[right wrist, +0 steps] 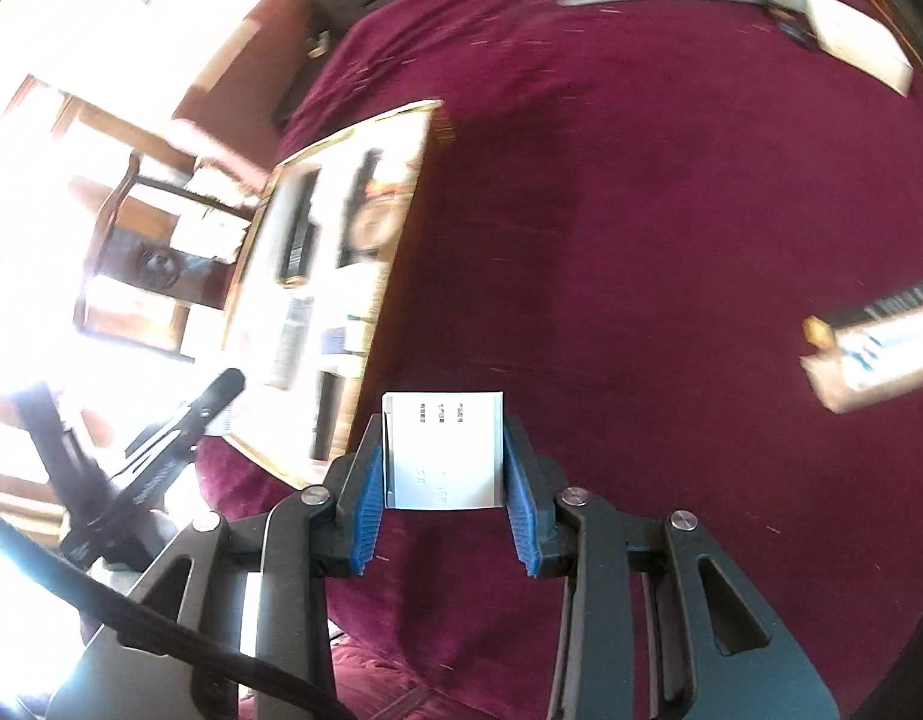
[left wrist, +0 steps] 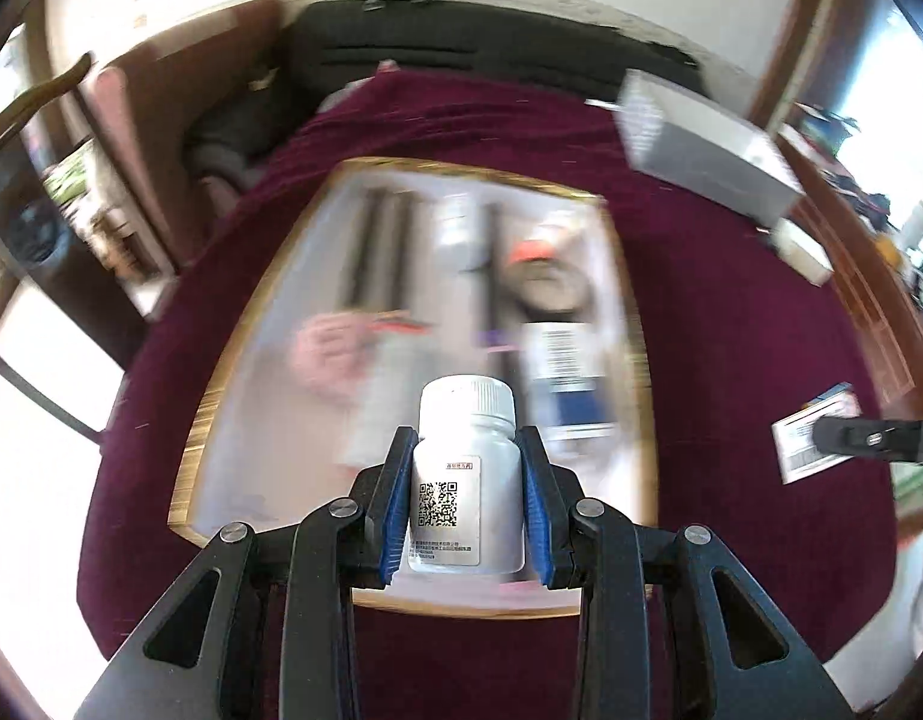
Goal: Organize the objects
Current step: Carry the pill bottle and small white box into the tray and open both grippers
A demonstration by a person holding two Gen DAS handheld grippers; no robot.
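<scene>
Plainly, QR-coded white bottle (left wrist: 467, 480); faintly printed box (right wrist: 443, 450).

Right gripper (right wrist: 444, 468): blue pads clamped on both side edges of a small white box (right wrist: 443, 450), printed face up, text too small to read. Maroon cloth (right wrist: 671, 240) beneath and ahead. Gold-rimmed tray (right wrist: 401, 204), left of the jaws, contents blurred. Left gripper (right wrist: 221, 387) far left. Blurred carton (right wrist: 881, 354) well right.

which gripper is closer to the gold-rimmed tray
Left. The left gripper, holding a white bottle, hangs over the tray; the right gripper is beside it, over cloth.
</scene>
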